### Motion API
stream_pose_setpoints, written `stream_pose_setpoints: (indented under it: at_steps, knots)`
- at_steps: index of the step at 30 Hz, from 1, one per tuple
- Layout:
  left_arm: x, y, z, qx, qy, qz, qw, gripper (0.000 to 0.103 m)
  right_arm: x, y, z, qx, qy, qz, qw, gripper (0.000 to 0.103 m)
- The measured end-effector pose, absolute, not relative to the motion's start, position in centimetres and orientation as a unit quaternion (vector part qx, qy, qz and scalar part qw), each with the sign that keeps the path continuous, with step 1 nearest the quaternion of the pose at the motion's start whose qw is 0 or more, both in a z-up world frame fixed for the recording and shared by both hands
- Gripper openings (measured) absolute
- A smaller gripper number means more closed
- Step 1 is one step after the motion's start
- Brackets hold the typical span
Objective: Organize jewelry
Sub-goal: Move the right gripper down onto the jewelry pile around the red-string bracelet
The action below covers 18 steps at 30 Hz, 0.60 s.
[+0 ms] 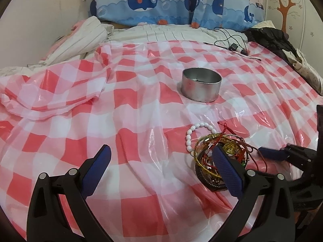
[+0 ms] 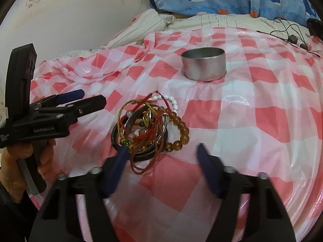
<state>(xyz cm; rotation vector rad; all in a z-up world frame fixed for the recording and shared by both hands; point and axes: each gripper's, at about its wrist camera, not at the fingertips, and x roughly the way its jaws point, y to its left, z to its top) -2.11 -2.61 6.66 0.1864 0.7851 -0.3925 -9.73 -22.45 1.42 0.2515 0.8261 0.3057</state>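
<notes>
Bracelets (image 2: 149, 129) are tangled, so we'd pinch one strand with the half-open, empty right gripper (image 2: 161, 157); left gripper (image 1: 161, 155) open.

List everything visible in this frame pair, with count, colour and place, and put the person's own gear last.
metal tin: one, silver, open, upright on the cloth beyond the jewelry
jewelry pile: one tangle, red cords, gold and dark bangles, near the grippers
white bead bracelet: one, at the pile's far edge
amber bead bracelet: one, at the pile's edge
checked cloth: one, red and white, covering the bed
whale curtain: blue, behind the bed
cables: black, far side
left gripper: open, blue pads
right gripper: open, blurred, over the pile's near edge
hand: holds left gripper
</notes>
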Motion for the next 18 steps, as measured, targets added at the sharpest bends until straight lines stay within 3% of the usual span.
stream_pose_setpoints:
  at_steps: [3, 6, 13, 18]
  knots:
    - [-2.2, -3.1, 6.5, 0.095, 0.379, -0.203, 0.898, 0.097, -9.8, -22.8, 1.5, 0.134, 0.396, 0.154, 0.895, 0.017]
    - [-2.3, -4.0, 6.2, 0.110, 0.375, -0.218, 0.894, 0.097, -10.1, -22.9, 2.0, 0.139, 0.384, 0.160, 0.899, 0.007]
    - [-1.7, -5.4, 5.6, 0.107, 0.377, -0.239, 0.889, 0.095, -10.6, -24.9, 3.5, 0.185, 0.349, 0.166, 0.904, 0.004]
    - [-3.1, -6.9, 6.3, 0.153, 0.320, -0.263, 0.897, 0.091, -10.3, -26.0, 3.1, 0.229, 0.357, 0.186, 0.886, 0.004]
